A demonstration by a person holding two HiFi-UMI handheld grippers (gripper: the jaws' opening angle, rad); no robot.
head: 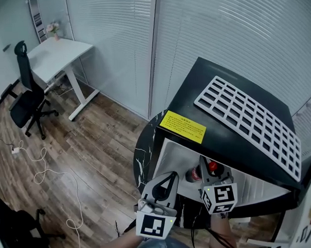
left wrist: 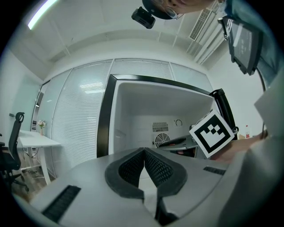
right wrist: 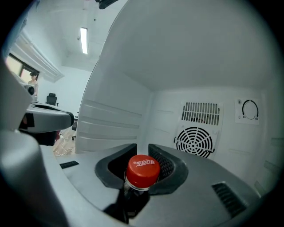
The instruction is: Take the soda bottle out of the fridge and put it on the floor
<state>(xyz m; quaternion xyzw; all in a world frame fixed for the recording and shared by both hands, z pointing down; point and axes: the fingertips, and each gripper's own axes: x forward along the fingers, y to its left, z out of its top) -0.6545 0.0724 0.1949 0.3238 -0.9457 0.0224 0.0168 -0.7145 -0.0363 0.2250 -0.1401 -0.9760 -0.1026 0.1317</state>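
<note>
The soda bottle (right wrist: 143,170) stands inside the open mini fridge (head: 232,117), and its red cap shows between the jaws in the right gripper view. My right gripper (right wrist: 142,150) reaches into the fridge, with its pads closed round the bottle's neck just under the cap. In the head view the red cap (head: 213,167) sits at the tip of the right gripper (head: 209,171). My left gripper (head: 169,177) hovers at the fridge's left front edge, shut with nothing in it. In the left gripper view its tips (left wrist: 144,150) touch. The bottle's body is hidden.
A white grid rack (head: 248,117) lies on the black fridge top beside a yellow label (head: 182,127). The fridge's back wall has a fan grille (right wrist: 195,141). A white desk (head: 57,56), an office chair (head: 25,95) and loose cables (head: 44,167) are on the wooden floor to the left.
</note>
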